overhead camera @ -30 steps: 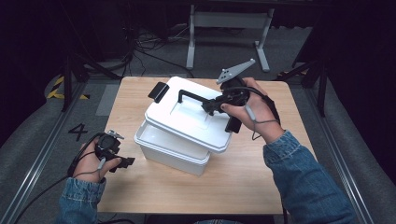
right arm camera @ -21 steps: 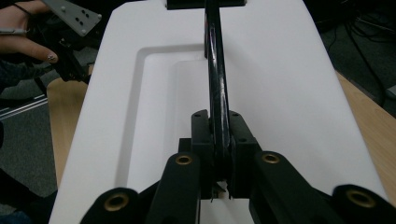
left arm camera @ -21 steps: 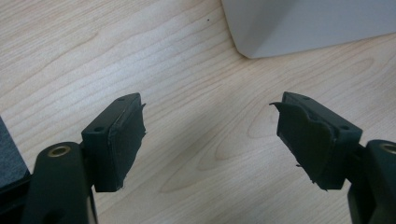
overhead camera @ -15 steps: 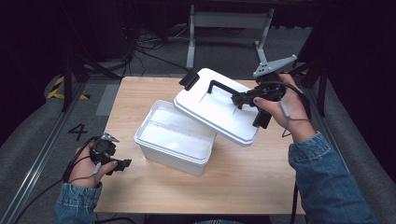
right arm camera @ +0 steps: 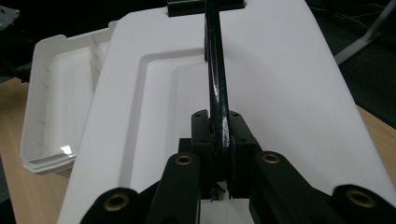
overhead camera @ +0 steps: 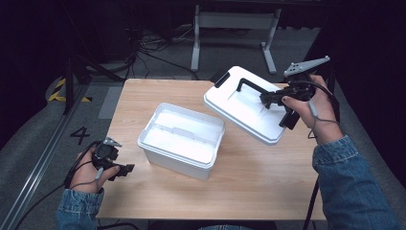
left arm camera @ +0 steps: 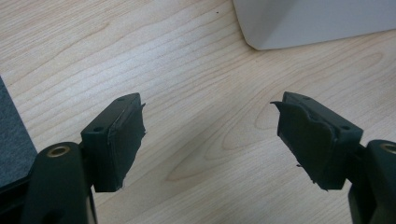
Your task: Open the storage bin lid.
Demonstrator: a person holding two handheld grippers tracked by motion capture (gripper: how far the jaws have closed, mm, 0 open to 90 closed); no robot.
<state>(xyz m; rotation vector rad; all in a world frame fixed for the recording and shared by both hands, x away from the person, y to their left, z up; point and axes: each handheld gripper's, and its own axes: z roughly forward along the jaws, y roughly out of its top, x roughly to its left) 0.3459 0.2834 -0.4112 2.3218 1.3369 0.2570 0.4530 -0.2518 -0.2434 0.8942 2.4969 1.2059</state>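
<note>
The white lid [overhead camera: 249,105] has been lifted off the white box [overhead camera: 182,139] and carried to the right, where it is held tilted above the table [overhead camera: 268,187] by its black handle [right arm camera: 215,70], on which the right gripper [overhead camera: 280,98] is clamped. The box is now left uncovered at the middle of the table, so the opening step is judged as done. The left gripper [left arm camera: 210,135] is kept with jaws apart and empty near the box corner.

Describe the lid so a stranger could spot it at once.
Start at the wooden table, where an open white box sits mid-table. Up and to its right, the lid hangs tilted in the air. Unlike the box, it is a flat white slab with a black handle, clamped by the right tongs.
</note>
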